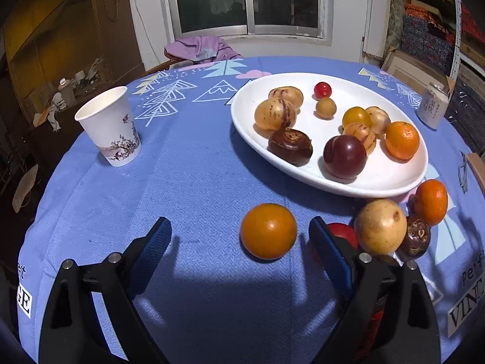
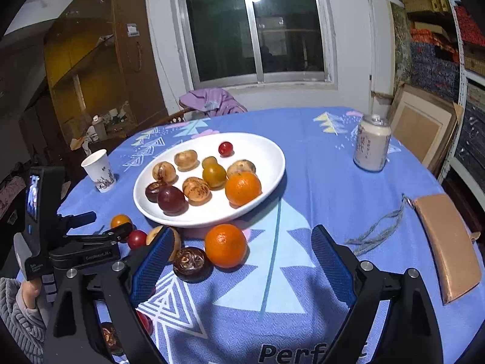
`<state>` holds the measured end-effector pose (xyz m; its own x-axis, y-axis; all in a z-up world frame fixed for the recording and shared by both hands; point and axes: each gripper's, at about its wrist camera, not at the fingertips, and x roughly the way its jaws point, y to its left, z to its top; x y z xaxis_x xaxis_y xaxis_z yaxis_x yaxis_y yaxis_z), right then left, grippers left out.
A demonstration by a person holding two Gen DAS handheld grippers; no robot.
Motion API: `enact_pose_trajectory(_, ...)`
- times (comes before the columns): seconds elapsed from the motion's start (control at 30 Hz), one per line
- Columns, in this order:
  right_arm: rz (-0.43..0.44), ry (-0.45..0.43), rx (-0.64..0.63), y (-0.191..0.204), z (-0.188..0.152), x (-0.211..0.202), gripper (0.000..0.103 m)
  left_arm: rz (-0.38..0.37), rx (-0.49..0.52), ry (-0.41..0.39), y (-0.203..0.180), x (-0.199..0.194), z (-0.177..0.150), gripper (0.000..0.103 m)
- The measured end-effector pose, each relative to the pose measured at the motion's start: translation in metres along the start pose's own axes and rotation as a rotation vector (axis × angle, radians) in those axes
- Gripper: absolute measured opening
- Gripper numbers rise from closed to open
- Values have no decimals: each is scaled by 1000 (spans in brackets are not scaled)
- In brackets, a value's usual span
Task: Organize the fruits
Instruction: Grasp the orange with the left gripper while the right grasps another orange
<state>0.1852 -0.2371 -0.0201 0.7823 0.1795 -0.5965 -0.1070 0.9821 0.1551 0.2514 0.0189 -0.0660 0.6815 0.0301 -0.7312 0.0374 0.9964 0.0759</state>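
Sitting loose on the blue patterned tablecloth [image 1: 197,182], near the table's front edge, are the stragglers: a small round orange-yellow fruit [image 1: 268,230], a little red cherry tomato [image 1: 344,233], a pale tan round fruit [image 1: 380,226], a dark brown water chestnut [image 2: 192,263] and a bright orange mandarin [image 2: 225,245]. Everything else is already on the white oval ceramic plate [image 1: 391,179] further back, toward the middle of the table.

Stuff that could go sideways, imo: these things are all round, so a jaw nudging one sideways instead of straddling it would send it rolling, maybe right off the front edge. The cluster by the plate's rim is tight too, with the tan fruit, chestnut and mandarin practically touching, so grabbing one probably bumps its neighbours. The tomato looks soft, and squeezing hard would likely squash it.

Jaws: the left gripper [image 1: 239,236] is spread wide and holds nothing; the orange-yellow fruit lies just ahead of its fingertips, toward the right finger, not touched as far as I can tell. The right gripper [image 2: 244,244] is also wide and empty, with the mandarin just beyond its tips, nearer the left finger.

Off to the sides: a floral paper cup [image 1: 110,127] by the left edge and a white drink can [image 2: 372,143] toward the back right.
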Motion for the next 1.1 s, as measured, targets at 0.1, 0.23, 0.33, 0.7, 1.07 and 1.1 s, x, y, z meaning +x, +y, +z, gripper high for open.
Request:
enact_pose_trajectory(0.1,-15,23,21,-5,-1,8,93,-27,-18,40,4,7,-2,90)
enact_pose_trajectory(0.23,-42,23,10,-4,-5,14,93,-58,-64,66,11,13,-3,90)
enact_pose_trajectory(0.33,-49,33,2,-2,-9,22,93,-94,-97,83,17,17,-5,90)
enact_pose_trajectory(0.7,-47,76,-108,22,-13,40,82,-75,-110,83,15,17,-1,87)
enact_pose_trajectory(1.07,31,165,-25,14,-17,58,53,-149,-61,55,5,11,-2,59)
enact_pose_trajectory(1.1,35,166,-26,15,-17,58,53,-158,-58,54,4,11,-2,56)
